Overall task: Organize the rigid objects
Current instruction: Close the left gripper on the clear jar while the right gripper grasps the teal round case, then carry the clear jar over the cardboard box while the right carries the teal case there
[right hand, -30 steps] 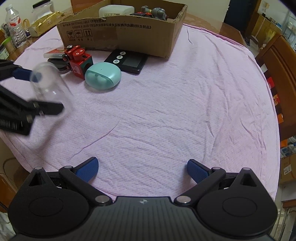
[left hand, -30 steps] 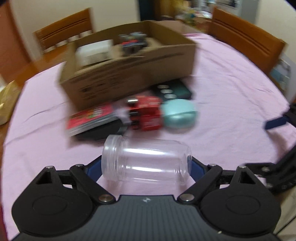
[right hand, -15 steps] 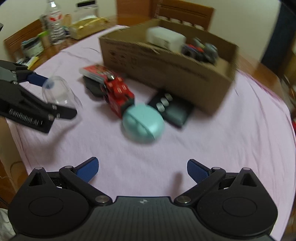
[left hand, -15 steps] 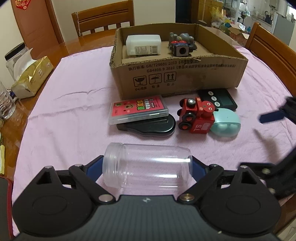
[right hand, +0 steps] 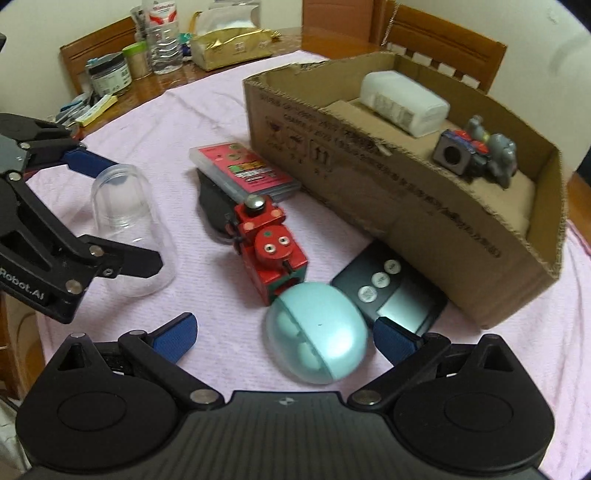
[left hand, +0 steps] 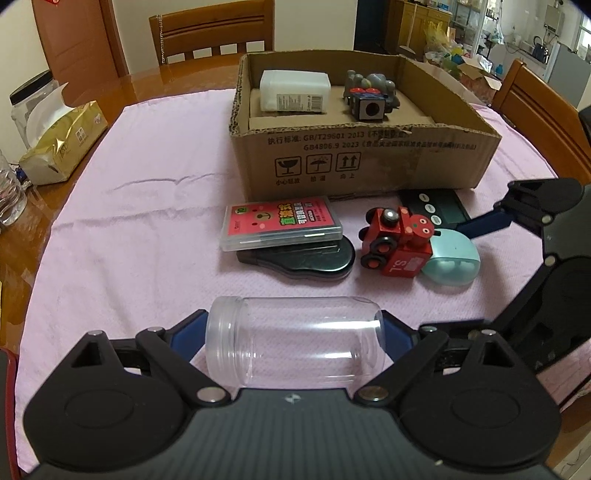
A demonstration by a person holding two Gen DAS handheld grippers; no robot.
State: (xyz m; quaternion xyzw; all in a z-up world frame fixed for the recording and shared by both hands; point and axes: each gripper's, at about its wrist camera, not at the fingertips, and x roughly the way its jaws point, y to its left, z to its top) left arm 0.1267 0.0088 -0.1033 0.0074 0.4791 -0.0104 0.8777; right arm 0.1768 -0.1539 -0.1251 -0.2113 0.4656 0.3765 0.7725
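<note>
My left gripper (left hand: 293, 338) is shut on a clear plastic jar (left hand: 295, 350), held sideways end to end above the pink cloth; the jar also shows in the right wrist view (right hand: 127, 229). My right gripper (right hand: 282, 338) is open with a teal oval case (right hand: 317, 334) between its fingers, not gripped. A red toy train (right hand: 269, 245), a pink card box (right hand: 243, 173) on a black flat object (left hand: 295, 258) and a dark remote (right hand: 391, 295) lie in front of the cardboard box (left hand: 369, 155). The box holds a white container (left hand: 293, 90) and a grey toy (left hand: 369, 96).
A gold tissue pack (left hand: 61, 144) and a lidded clear jar (left hand: 27, 107) stand at the left on the wooden table. Bottles and tubs (right hand: 122, 62) crowd the far corner. Wooden chairs (left hand: 212, 31) surround the table. The pink cloth (left hand: 129, 240) covers the table.
My right gripper has moved forward and now straddles the teal case. My left gripper has kept the jar and come a little nearer the objects.
</note>
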